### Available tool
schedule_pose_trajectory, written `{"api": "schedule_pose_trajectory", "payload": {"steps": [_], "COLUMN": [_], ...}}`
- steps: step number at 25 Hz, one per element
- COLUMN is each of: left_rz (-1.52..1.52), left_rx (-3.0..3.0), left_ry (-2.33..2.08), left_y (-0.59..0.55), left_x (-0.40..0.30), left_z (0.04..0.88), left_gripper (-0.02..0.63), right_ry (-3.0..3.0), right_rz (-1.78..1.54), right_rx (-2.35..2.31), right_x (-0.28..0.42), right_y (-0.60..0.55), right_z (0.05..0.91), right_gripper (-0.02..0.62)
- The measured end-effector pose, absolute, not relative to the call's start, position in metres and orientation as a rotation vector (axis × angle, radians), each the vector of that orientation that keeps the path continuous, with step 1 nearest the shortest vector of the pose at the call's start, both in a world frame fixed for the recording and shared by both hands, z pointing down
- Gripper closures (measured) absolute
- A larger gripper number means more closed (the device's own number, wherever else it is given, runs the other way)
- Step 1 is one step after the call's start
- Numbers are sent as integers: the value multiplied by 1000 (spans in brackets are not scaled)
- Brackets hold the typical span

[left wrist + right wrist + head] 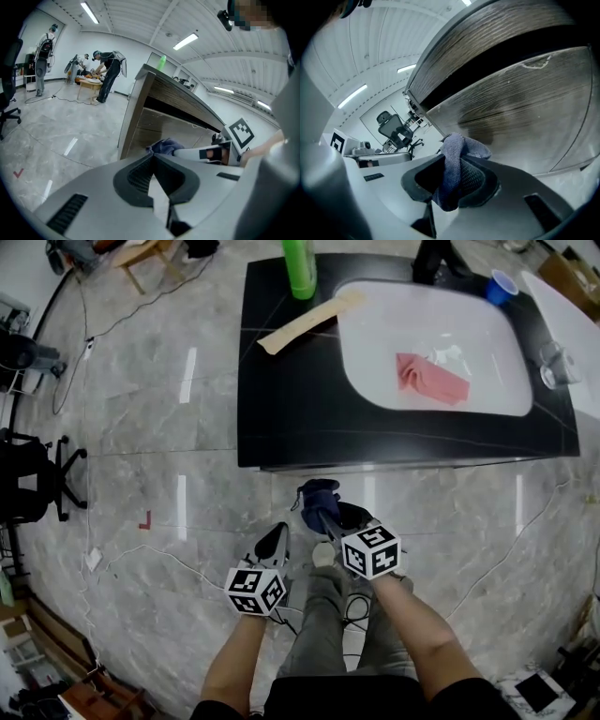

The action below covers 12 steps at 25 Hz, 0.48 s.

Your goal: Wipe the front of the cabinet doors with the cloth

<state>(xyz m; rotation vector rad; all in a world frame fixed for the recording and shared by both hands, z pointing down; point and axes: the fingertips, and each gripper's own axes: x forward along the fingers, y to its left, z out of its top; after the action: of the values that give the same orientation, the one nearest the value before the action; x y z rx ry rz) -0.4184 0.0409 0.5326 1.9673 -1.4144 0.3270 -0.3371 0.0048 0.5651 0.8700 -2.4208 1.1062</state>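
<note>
**Q:** Head view first: how far is the wiping getting?

**A:** Barely beginning, I'd judge. At lower centre, the left gripper point(277, 533) is hanging idle, its jaws pressing together on nothing. Just right of it, the right gripper point(322, 518) is pinching the blue cloth point(451, 164), which is bunching near the wooden cabinet door point(520, 103). I cannot tell whether they are touching.

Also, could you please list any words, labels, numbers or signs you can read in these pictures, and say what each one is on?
There is no readable text in any view.
Left marker cube and right marker cube: black-and-white square patterns only, no letters or numbers.
Green bottle: no label can be made out.
Red floor mark: a small corner shape, not a word.
</note>
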Motion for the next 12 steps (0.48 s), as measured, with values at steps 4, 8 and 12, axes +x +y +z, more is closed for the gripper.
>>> {"api": "schedule_pose_trajectory", "payload": {"steps": [4,8,12], "left_rz": [338,346,349], "left_rx": [1959,1948,1952], "left_ry": [-1418,-1426,-1431], "left_y": [43,39,34], "left_x": [-437,-446,-445], "left_z": [540,545,543], "left_gripper": [598,598,597], "right_ry": [-2409,-2408,-2398], "right_rz": [1121,1124,1114], "right_rx": [857,859,880], "right_x": [-365,-383,-381], "right_y": [2,-11,-22], "right_z": [575,580,583], "right_gripper": [506,506,506]}}
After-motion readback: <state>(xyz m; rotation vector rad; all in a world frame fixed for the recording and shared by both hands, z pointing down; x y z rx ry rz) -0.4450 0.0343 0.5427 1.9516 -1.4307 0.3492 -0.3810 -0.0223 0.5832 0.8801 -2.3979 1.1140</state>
